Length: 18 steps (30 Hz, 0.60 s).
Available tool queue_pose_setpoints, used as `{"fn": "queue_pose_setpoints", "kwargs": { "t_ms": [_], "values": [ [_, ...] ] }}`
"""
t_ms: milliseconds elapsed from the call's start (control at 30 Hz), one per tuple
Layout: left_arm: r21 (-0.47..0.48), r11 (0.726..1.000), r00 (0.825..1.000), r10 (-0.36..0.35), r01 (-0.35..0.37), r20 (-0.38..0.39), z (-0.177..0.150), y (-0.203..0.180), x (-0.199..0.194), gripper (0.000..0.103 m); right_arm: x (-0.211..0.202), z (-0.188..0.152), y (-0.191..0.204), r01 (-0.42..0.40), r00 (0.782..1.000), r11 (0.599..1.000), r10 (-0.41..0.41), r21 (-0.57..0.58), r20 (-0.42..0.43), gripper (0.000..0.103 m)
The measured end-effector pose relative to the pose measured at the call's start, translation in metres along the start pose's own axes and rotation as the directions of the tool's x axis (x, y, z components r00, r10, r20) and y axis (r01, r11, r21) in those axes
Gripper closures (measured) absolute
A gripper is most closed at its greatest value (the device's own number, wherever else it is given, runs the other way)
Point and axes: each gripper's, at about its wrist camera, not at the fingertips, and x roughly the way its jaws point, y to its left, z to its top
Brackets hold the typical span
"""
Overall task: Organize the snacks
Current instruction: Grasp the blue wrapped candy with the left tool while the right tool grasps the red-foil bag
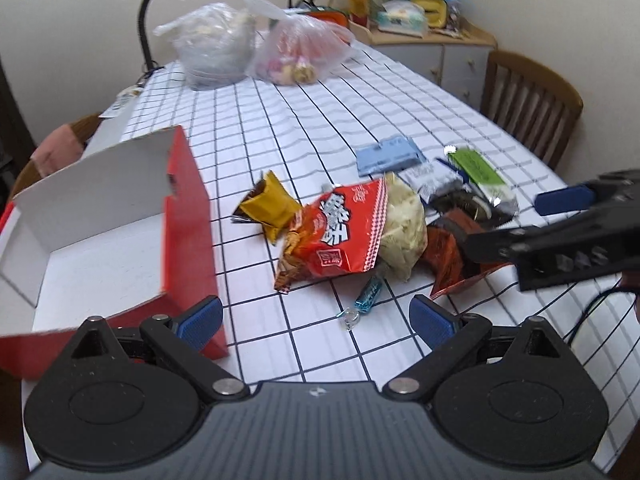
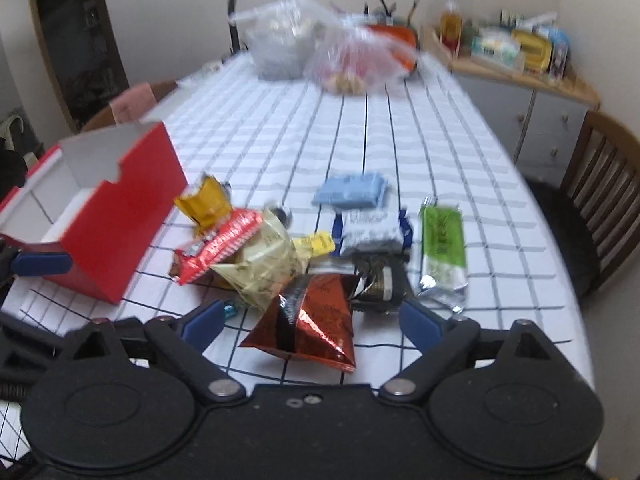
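While crinkled foil packets (image 2: 308,324) heap, red cardboard box (image 1: 188,232) gapes

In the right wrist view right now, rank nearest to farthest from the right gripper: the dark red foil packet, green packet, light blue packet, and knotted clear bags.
From the right gripper:
1. Dark red foil packet, between its open fingers.
2. Green packet, right.
3. Light blue packet, mid-table.
4. Knotted clear bags, far end.

Red snack bag (image 1: 340,236): large white Chinese characters, blurred, not legible. No other readable print.
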Motion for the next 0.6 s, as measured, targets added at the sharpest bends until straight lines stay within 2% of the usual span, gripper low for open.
{"fn": "queue_pose_setpoints", "kwargs": {
  "t_ms": [167, 367, 467, 533, 600],
  "values": [
    [0.036, 0.999, 1.000, -0.008, 0.009, -0.021, 0.001, -0.005, 0.024, 0.006, 0.027, 0.001, 0.000, 0.005, 0.998, 1.000, -0.004, 0.002, -0.060, 0.024],
    [0.076, 0.997, 0.999, -0.020, 0.023, -0.041, 0.005, -0.009, 0.042, 0.010, 0.038, 0.001, -0.003, -0.016, 0.995, 1.000, 0.019, 0.026, -0.093, 0.031],
    [0.104, 0.993, 0.997, -0.045, 0.050, -0.057, 0.008, -0.012, 0.052, 0.014, 0.037, 0.001, -0.004, -0.042, 0.994, 0.999, 0.045, 0.033, -0.100, 0.044],
    [0.120, 0.989, 0.994, -0.072, 0.081, -0.085, 0.011, -0.013, 0.061, 0.021, 0.035, 0.001, -0.004, -0.047, 0.994, 0.998, 0.050, 0.033, -0.098, 0.050],
    [0.120, 0.987, 0.988, -0.097, 0.111, -0.116, 0.014, -0.014, 0.070, 0.033, 0.033, 0.001, -0.007, -0.055, 0.993, 0.998, 0.059, 0.038, -0.100, 0.055]
  ]
}}
